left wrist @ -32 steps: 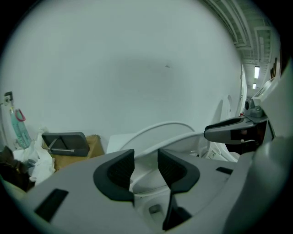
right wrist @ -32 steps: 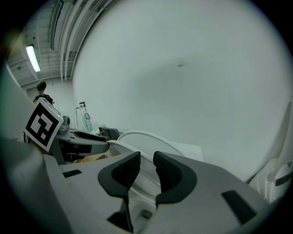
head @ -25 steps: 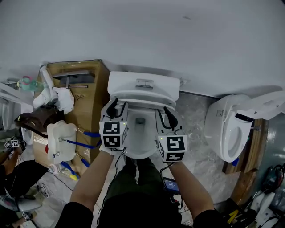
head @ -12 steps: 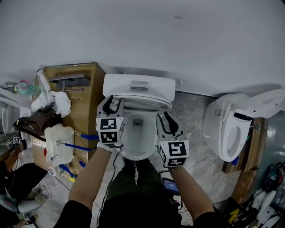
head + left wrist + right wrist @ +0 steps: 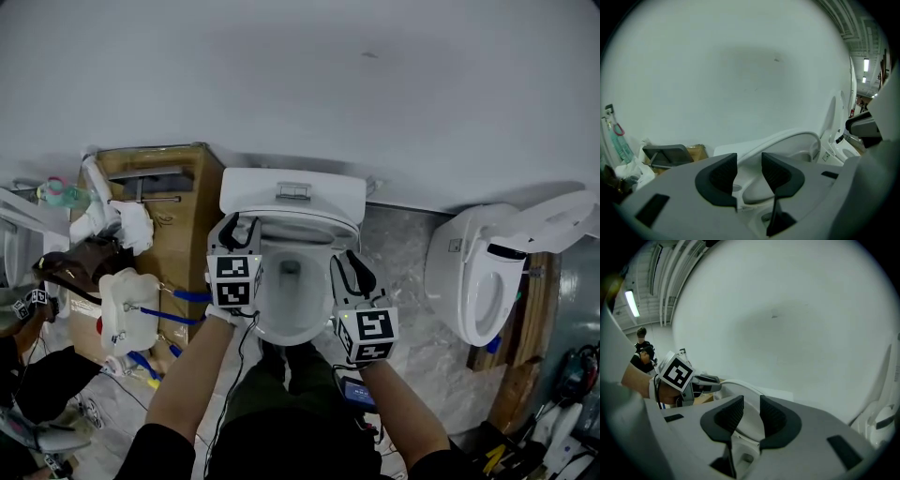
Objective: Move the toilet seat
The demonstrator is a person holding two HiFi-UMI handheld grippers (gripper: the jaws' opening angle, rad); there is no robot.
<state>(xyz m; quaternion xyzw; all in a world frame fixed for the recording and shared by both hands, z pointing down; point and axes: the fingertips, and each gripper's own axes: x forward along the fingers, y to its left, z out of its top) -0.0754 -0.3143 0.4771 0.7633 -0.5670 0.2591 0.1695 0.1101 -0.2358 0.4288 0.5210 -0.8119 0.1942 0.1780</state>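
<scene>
The white toilet seat point(image 5: 309, 221) stands raised and tilted back towards the tank point(image 5: 292, 192), above the open bowl point(image 5: 281, 317). My left gripper point(image 5: 237, 225) is at the seat's left edge; whether it touches I cannot tell. In the left gripper view its jaws point(image 5: 749, 171) stand a little apart with nothing gripped, and the seat point(image 5: 799, 139) arcs beyond them. My right gripper point(image 5: 352, 265) hovers over the bowl's right rim, below the seat and apart from it. Its jaws point(image 5: 751, 416) are also slightly apart and empty, with the seat point(image 5: 740, 386) and left gripper point(image 5: 701, 387) ahead.
A cardboard box point(image 5: 173, 216) with bags and a white jug point(image 5: 127, 305) crowds the toilet's left side. A second toilet point(image 5: 473, 281) with its lid up stands to the right. A plain wall rises right behind the tank. A phone point(image 5: 358, 389) lies by my feet.
My right gripper has drawn back from the seat's right edge towards the bowl's front rim. The left gripper stays at the seat's left edge. The seat remains raised.
</scene>
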